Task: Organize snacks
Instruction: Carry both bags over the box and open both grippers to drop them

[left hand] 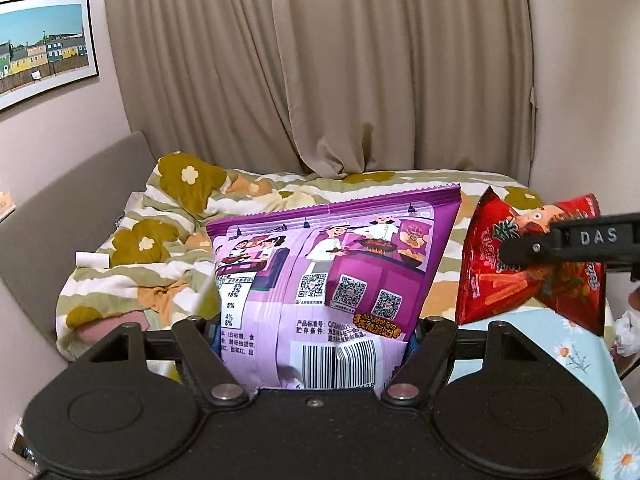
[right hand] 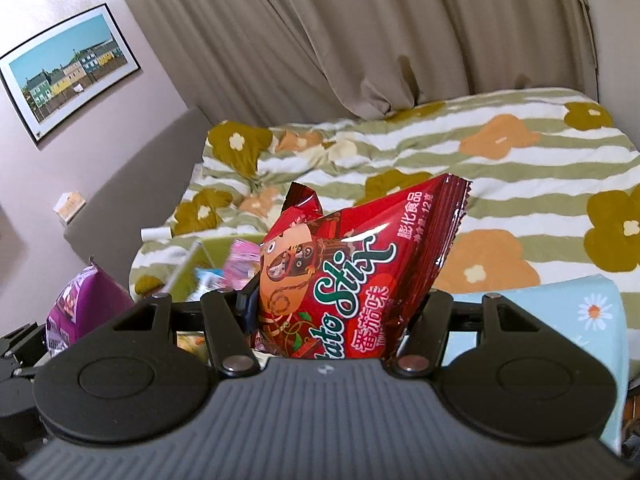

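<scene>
A purple snack bag (left hand: 320,264) with QR codes and a barcode stands upright between the jaws of my left gripper (left hand: 314,340), which is shut on its lower end. My right gripper (right hand: 334,316) is shut on a red Tomato Stix bag (right hand: 352,256), held up and tilted. In the left wrist view the red bag (left hand: 484,276) hangs at the right with a black right finger (left hand: 580,240) across it. In the right wrist view the purple bag (right hand: 80,308) shows at the lower left. Both bags are lifted in front of the bed.
A bed with a striped floral duvet (right hand: 500,168) fills the background, beige curtains (left hand: 320,60) behind it. A green box of small packets (right hand: 208,268) sits below the right gripper. A light blue daisy cloth (right hand: 580,312) lies at the right. A grey headboard (left hand: 80,184) and a framed picture (left hand: 44,48) are at the left.
</scene>
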`<action>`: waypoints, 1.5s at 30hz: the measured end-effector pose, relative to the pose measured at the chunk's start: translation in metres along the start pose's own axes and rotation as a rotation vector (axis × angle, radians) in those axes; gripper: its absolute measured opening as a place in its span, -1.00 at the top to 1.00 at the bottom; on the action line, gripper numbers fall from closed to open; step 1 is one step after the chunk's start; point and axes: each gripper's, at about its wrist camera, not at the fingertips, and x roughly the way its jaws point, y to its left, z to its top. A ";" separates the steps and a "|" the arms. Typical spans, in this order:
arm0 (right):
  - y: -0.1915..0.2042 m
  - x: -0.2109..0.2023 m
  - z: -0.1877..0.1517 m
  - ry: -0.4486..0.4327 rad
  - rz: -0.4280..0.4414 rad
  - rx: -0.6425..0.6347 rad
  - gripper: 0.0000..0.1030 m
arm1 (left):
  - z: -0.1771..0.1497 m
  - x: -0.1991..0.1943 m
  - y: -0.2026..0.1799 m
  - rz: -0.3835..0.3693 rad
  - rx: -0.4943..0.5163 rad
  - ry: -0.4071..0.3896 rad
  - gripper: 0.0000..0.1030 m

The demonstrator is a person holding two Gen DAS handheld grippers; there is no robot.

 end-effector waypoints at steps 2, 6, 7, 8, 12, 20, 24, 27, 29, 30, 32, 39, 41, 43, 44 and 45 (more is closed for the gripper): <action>0.018 0.002 -0.005 -0.004 -0.001 0.009 -0.45 | 0.000 0.002 0.019 -0.015 0.000 -0.002 -0.50; 0.056 0.017 -0.014 -0.003 -0.013 0.015 -0.45 | -0.001 0.018 0.056 -0.049 0.007 0.012 -0.50; 0.065 0.022 -0.017 -0.003 -0.019 0.017 -0.45 | 0.000 0.024 0.066 -0.064 0.010 0.018 -0.50; 0.074 0.026 -0.020 -0.002 -0.025 0.019 -0.45 | 0.000 0.030 0.073 -0.076 0.014 0.023 -0.50; 0.100 0.049 -0.030 0.010 -0.054 0.039 -0.45 | 0.002 0.060 0.097 -0.119 0.039 0.045 -0.51; 0.121 0.088 -0.045 0.063 -0.119 0.083 -0.46 | 0.007 0.122 0.123 -0.201 0.047 0.132 -0.56; 0.122 0.100 -0.047 0.087 -0.135 0.084 -0.46 | -0.001 0.128 0.124 -0.226 0.026 0.167 -0.95; 0.119 0.105 -0.048 0.097 -0.141 0.078 -0.46 | -0.011 0.119 0.126 -0.225 0.016 0.165 -0.98; 0.115 0.106 -0.049 0.100 -0.140 0.074 -0.46 | -0.016 0.113 0.128 -0.224 0.000 0.174 -0.98; 0.113 0.105 -0.049 0.102 -0.140 0.072 -0.46 | -0.018 0.110 0.129 -0.223 -0.008 0.177 -0.98; 0.113 0.106 -0.050 0.109 -0.135 0.067 -0.46 | -0.022 0.103 0.131 -0.223 -0.024 0.183 -0.99; 0.119 0.106 -0.045 0.124 -0.095 0.025 -0.47 | -0.030 0.088 0.136 -0.199 -0.053 0.184 -0.99; 0.124 0.107 -0.044 0.129 -0.073 0.013 -0.48 | -0.032 0.083 0.140 -0.189 -0.062 0.179 -1.00; 0.130 0.109 -0.043 0.132 -0.049 -0.002 -0.50 | -0.033 0.079 0.143 -0.176 -0.069 0.173 -1.00; 0.133 0.111 -0.043 0.136 -0.035 -0.006 -0.52 | -0.034 0.076 0.145 -0.167 -0.070 0.170 -1.00; 0.135 0.113 -0.044 0.138 -0.022 -0.005 -0.53 | -0.036 0.074 0.147 -0.158 -0.071 0.169 -1.00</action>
